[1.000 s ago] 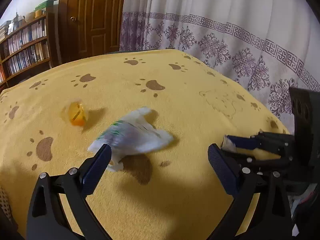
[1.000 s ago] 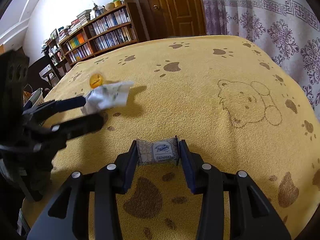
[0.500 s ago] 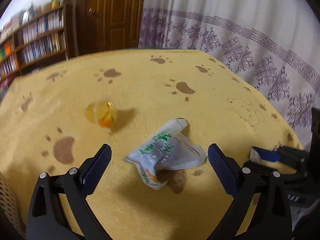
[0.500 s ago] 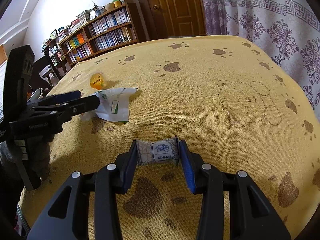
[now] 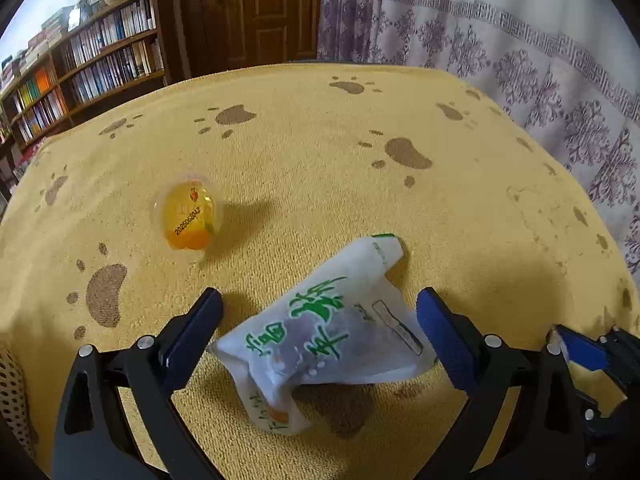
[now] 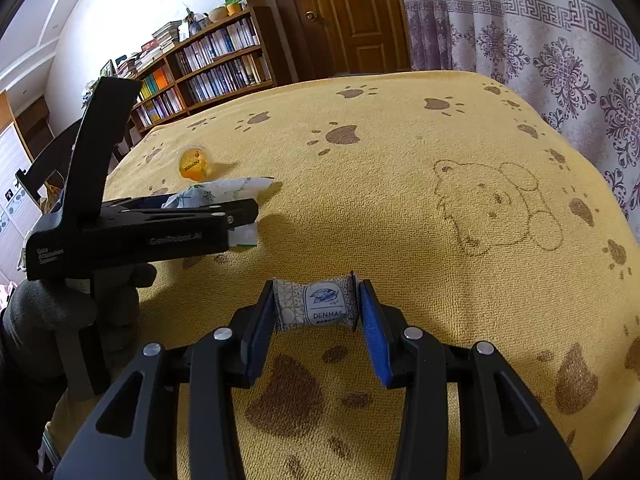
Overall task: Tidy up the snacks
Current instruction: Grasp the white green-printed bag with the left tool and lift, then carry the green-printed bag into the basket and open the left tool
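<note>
left gripper lowered around white packet

A home: bookshelf, wooden door, curtains.

The left gripper hangs low with its jaws spread wide, while the right gripper is clamped closed, level.

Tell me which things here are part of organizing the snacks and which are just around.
Job: white snack packet with green lettering, orange jelly cup, DENMAS wrapped candy held in the right gripper, open left gripper.

Around: bookshelf, wooden door, patterned curtain, yellow paw-print blanket.
</note>
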The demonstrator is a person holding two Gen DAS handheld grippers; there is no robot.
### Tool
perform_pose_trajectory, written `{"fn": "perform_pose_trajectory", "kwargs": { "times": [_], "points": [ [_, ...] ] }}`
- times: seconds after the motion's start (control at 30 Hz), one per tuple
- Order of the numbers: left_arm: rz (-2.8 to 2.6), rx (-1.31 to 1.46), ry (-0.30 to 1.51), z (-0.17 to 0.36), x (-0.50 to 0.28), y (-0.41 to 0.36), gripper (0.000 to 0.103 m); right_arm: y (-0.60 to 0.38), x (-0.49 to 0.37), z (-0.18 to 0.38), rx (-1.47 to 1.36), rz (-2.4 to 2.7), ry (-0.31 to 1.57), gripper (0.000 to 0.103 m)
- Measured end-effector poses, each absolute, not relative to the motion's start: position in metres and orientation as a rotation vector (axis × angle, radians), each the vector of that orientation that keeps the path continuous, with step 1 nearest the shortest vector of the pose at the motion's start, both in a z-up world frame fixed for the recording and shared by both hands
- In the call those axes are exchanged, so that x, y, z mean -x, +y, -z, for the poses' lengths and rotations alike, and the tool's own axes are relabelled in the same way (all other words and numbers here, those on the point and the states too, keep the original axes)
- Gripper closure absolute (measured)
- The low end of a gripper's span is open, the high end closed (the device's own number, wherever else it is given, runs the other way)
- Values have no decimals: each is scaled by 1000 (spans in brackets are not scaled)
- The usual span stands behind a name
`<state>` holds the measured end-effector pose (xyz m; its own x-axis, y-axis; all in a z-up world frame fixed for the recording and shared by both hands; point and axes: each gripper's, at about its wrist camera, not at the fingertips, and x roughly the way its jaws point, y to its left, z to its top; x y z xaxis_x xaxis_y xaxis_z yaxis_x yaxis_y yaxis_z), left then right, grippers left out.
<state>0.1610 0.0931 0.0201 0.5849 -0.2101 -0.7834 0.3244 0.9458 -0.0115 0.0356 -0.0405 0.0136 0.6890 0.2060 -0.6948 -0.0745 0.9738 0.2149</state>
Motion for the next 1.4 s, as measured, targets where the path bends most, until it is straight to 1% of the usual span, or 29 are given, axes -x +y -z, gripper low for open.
{"fn": "perform_pose_trajectory", "kwargs": {
  "times": [0.03, 0.1, 0.13, 0.2, 0.33, 0.4, 0.57, 0.87, 1.4],
  "points": [
    [312, -143, 889, -20, -160, 93, 11, -41, -36, -13, -174, -158, 796, 61],
    [307, -129, 876, -22, -157, 98, 22, -41, -36, -14, -176, -158, 796, 61],
    [308, -118, 875, -23, -156, 101, 24, -41, -36, -14, -175, -158, 796, 61],
    [320, -79, 868, -27, -153, 110, 36, -41, -36, -14, -175, -158, 796, 61],
    [350, -32, 864, -30, -140, 120, 41, -41, -36, -14, -175, -158, 796, 61],
    [359, -45, 848, -30, -129, 121, 51, -41, -36, -14, -174, -158, 796, 61],
    [362, -21, 822, -39, -110, 130, 52, -41, -36, -13, -175, -160, 796, 61],
    [292, -5, 730, -75, -84, 163, 52, -41, -35, -13, -174, -159, 795, 61],
    [84, 89, 603, -130, -46, 271, 52, -45, -37, -14, -175, -142, 783, 61]
  ]
}}
